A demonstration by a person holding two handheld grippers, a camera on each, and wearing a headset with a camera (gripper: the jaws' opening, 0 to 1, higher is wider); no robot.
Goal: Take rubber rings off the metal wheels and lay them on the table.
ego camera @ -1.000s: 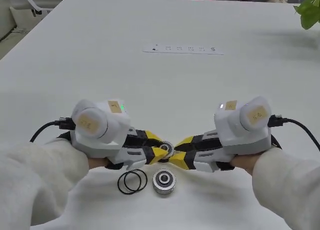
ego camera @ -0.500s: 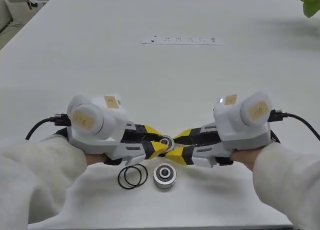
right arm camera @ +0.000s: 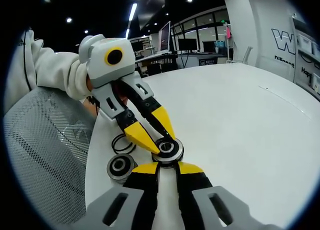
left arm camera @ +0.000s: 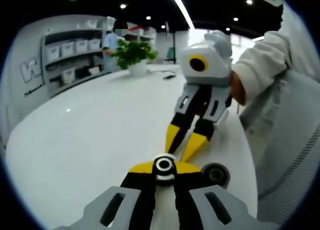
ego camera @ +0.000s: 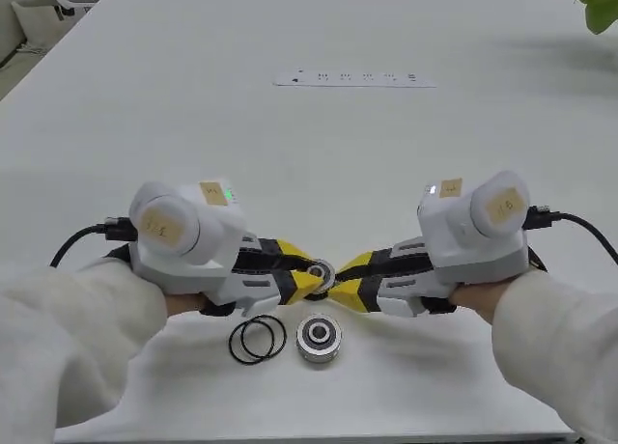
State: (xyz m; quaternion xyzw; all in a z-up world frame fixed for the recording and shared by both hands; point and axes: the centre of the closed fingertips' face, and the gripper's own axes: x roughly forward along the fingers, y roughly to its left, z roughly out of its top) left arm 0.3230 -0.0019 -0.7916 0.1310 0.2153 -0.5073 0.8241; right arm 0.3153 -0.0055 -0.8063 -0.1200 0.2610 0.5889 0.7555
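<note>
Metal wheel (ego camera: 322, 271) is held just above the worktop (ego camera: 386, 154), between the tips of left tool (ego camera: 307, 278) and right tool (ego camera: 340, 282). Both are closed on it from opposite sides, evidently to brace it while its ring is stripped. The bore faces upward and the axle is near upright. Second wheel (ego camera: 318, 337) and loose rubber rings (ego camera: 256, 339) lie on the worktop nearer the person.

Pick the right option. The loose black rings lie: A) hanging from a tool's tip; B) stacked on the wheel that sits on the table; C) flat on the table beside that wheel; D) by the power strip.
C: the black rings lie flat on the table, just left of the loose wheel in the head view, nearer the person than the held wheel.
</note>
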